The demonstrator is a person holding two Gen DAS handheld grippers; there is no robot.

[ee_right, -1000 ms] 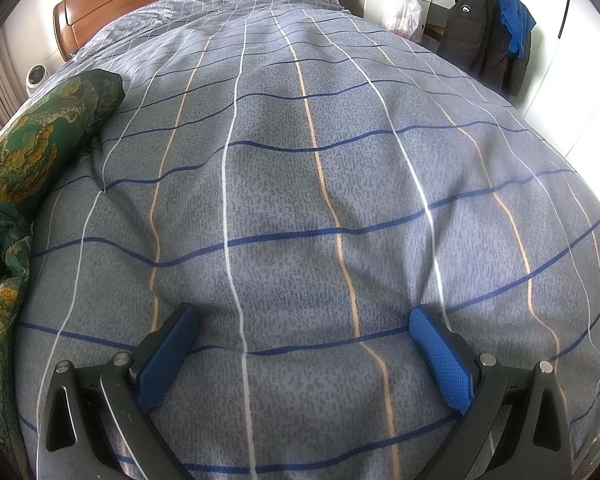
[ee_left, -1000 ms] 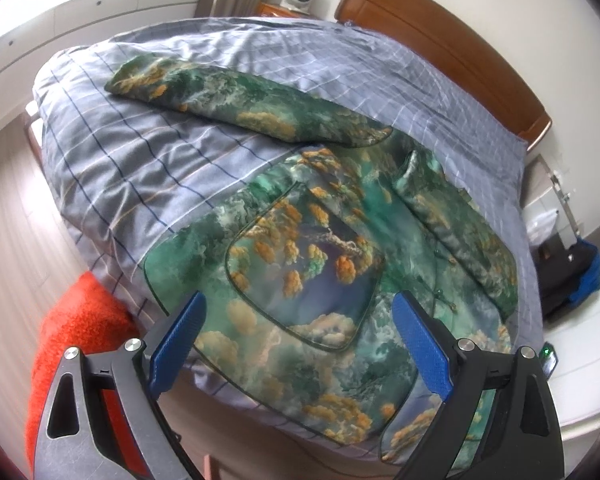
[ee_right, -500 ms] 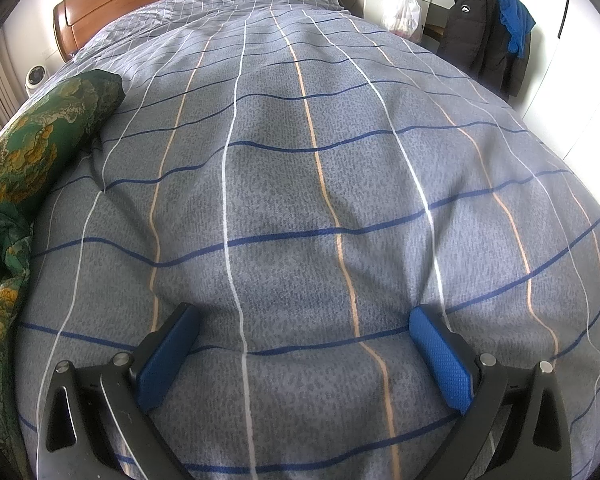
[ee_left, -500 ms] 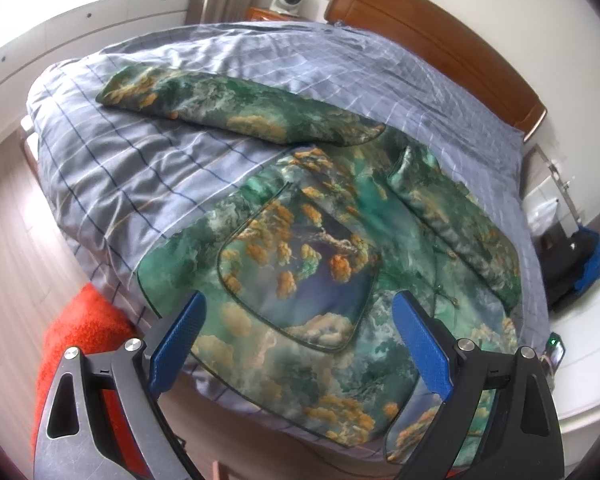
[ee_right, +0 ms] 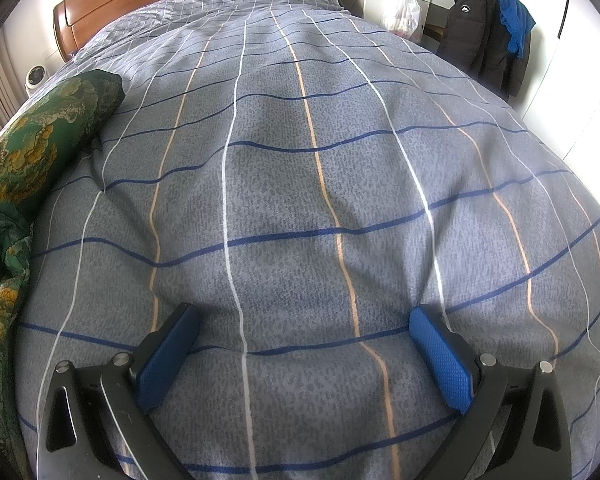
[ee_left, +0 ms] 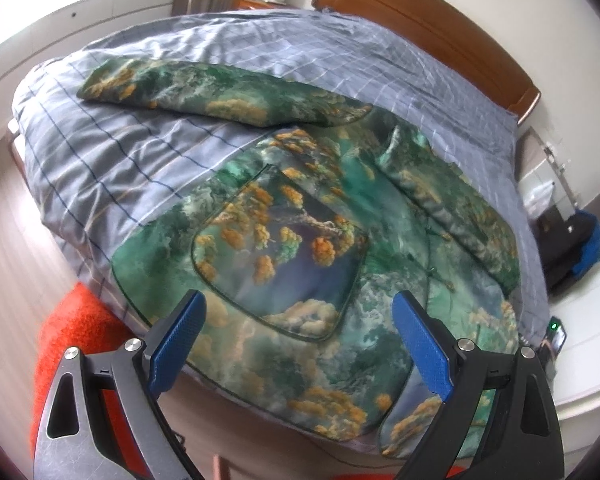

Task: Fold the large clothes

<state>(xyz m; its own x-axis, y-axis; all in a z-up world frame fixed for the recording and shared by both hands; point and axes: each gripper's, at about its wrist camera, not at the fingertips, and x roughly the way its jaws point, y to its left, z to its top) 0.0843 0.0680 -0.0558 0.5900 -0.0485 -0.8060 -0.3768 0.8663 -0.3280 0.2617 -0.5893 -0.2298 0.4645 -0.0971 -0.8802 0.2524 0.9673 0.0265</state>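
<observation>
Lying spread on the checked bed cover (ee_left: 148, 152), green printed garment (ee_left: 300, 240) near its foot edge, left gripper (ee_left: 298, 344) wide apart above it, right gripper (ee_right: 304, 352) wide on bare cover

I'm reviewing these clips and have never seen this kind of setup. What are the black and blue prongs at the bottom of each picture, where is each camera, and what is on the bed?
There is no robot here. A person holds a hand tool with two jaws in each hand, and a fisheye camera on each tool looks forward along its blue pads. One picture comes from the left gripper, the other from the right gripper. Both are open and hold nothing. The left view shows a green printed garment spread on the checked bedcover, one sleeve stretched out to the side. The right view shows mostly bare bedcover, with part of the garment at its left edge. A dark jacket hangs in the background.
</observation>
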